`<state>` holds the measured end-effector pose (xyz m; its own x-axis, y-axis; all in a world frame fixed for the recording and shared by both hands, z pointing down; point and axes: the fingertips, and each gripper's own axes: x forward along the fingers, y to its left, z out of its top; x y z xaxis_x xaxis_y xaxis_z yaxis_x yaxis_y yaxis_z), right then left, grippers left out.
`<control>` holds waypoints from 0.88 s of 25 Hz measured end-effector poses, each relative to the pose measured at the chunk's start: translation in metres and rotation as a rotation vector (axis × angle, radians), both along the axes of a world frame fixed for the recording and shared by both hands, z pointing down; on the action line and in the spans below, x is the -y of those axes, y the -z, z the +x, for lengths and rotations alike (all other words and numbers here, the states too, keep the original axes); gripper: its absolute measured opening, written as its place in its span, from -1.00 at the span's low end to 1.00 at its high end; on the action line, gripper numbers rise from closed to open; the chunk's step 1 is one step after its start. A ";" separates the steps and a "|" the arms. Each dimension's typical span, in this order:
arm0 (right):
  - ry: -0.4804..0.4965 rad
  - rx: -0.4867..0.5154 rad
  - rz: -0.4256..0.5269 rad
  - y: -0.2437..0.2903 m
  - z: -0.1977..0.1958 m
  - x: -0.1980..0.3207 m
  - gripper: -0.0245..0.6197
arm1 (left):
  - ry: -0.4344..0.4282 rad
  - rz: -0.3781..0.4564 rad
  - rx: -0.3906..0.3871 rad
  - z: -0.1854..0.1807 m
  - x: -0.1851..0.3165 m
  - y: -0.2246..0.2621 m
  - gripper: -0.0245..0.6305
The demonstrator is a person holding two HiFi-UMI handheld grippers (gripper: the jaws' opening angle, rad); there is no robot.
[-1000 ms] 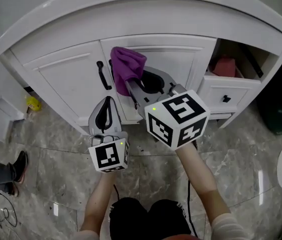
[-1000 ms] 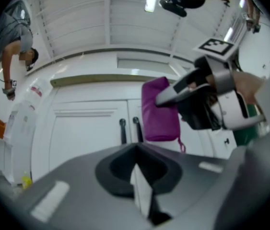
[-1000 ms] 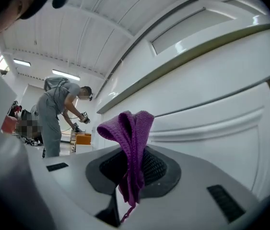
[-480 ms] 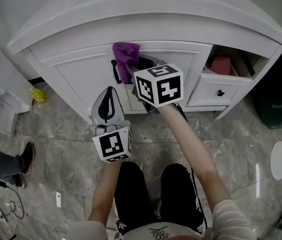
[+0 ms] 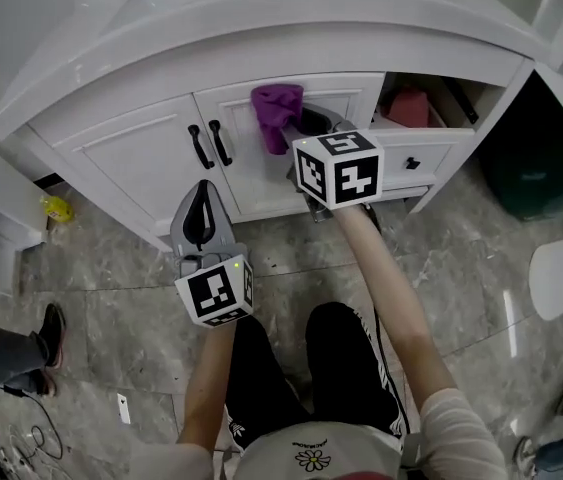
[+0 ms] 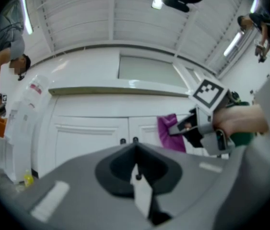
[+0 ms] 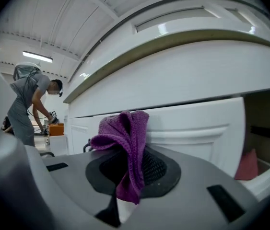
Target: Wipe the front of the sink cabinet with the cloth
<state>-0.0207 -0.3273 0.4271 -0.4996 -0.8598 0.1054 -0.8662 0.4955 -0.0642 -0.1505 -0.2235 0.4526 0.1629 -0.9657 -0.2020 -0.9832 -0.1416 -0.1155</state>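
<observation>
Purple knitted cloth (image 5: 277, 113), clamped in my right gripper (image 5: 299, 133), at right door (image 5: 259, 173) of white panelled sink cabinet (image 5: 291, 56); left door (image 5: 131, 158) likely remaining; left gripper (image 5: 201, 200) closed, empty.

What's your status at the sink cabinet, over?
Right claw shut on purple cloth, at the cabinet door. Left claw shut, empty, held back. Door handles just left of cloth.

Marble floor (image 5: 111, 298) — small yellow object (image 5: 56, 207), shoe (image 5: 49, 329)
</observation>
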 end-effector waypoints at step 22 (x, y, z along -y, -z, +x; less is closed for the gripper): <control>-0.332 0.025 -0.028 0.006 0.164 -0.009 -0.76 | -0.002 -0.005 0.049 -0.010 -0.028 -0.004 -0.91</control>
<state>0.1438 -0.3182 0.4212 -0.1956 -0.9731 0.1221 -0.9780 0.1844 -0.0971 -0.1608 -0.1956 0.4565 0.1747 -0.9664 -0.1887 -0.9760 -0.1446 -0.1631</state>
